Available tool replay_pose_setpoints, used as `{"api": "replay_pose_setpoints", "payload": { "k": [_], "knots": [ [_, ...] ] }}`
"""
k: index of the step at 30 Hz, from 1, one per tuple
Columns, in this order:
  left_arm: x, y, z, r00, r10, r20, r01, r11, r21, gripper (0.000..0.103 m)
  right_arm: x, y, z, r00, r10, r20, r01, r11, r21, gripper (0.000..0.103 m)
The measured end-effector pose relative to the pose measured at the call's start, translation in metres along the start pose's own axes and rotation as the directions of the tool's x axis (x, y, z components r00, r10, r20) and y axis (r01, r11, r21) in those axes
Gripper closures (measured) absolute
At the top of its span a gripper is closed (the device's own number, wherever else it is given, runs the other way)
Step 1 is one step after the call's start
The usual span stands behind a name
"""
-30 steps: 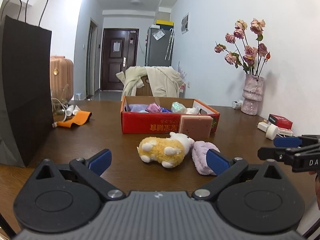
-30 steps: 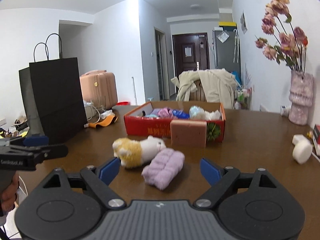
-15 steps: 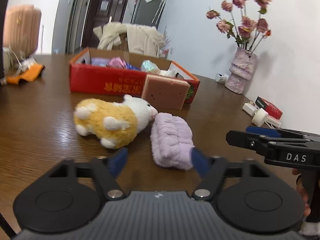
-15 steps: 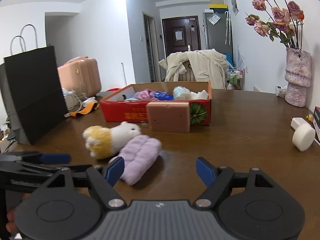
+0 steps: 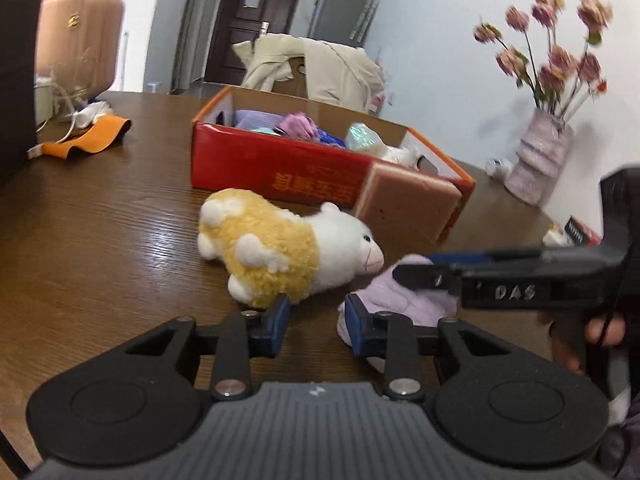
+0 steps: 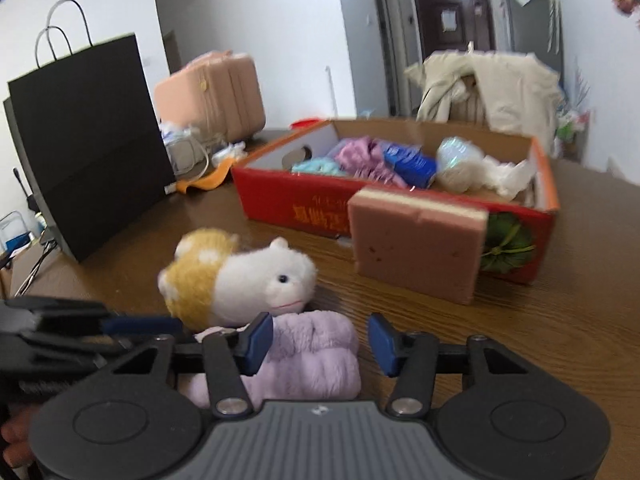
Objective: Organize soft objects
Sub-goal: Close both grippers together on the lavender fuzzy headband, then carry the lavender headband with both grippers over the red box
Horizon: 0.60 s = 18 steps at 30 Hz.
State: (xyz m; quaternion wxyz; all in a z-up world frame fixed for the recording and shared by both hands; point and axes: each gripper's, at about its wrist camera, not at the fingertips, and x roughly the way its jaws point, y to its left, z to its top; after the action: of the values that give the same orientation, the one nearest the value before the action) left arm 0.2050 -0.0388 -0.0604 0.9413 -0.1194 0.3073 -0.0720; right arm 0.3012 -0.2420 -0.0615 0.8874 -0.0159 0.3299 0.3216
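The left gripper (image 5: 314, 322), closing, stands apart with nothing between; "DAS" reads on the right gripper (image 6: 320, 346), closing apart around the purple towel (image 6: 316, 356). Only the right view shows a black bag (image 6: 92, 140).

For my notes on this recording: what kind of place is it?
Most likely a home, a dining or living area: a wooden table, a pink suitcase, an entrance door and a coat over a chair.
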Motion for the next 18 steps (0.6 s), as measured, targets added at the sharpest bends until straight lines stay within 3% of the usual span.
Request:
{"api": "replay_pose_setpoints", "payload": {
  "k": [3, 6, 8, 12, 18],
  "knots": [
    [-0.006, -0.001, -0.001, 0.995, -0.096, -0.024, 0.095, 0.994, -0.052, 0.057, 0.007, -0.006, -0.004, 0.999, 0.031, -0.016, -0.03, 0.998, 0.049, 0.06],
    [0.003, -0.014, -0.005, 0.987, -0.151, -0.056, 0.148, 0.987, -0.058, 0.055, 0.0, -0.01, -0.013, 0.999, 0.034, 0.014, -0.035, 0.992, 0.118, 0.067],
    [0.014, -0.02, -0.008, 0.987, -0.142, -0.08, 0.138, 0.989, -0.05, 0.056, -0.006, -0.012, -0.022, 1.0, 0.013, 0.024, -0.017, 0.983, 0.181, 0.072],
    [0.027, -0.012, -0.006, 0.984, -0.157, -0.09, 0.146, 0.983, -0.115, 0.073, -0.024, -0.008, -0.032, 0.999, -0.014, 0.029, 0.006, 0.963, 0.268, 0.075],
    [0.033, -0.008, -0.004, 0.983, -0.154, -0.096, 0.142, 0.982, -0.126, 0.074, -0.035, -0.011, -0.046, 0.999, -0.017, 0.046, 0.002, 0.948, 0.318, 0.069]
  ]
}}
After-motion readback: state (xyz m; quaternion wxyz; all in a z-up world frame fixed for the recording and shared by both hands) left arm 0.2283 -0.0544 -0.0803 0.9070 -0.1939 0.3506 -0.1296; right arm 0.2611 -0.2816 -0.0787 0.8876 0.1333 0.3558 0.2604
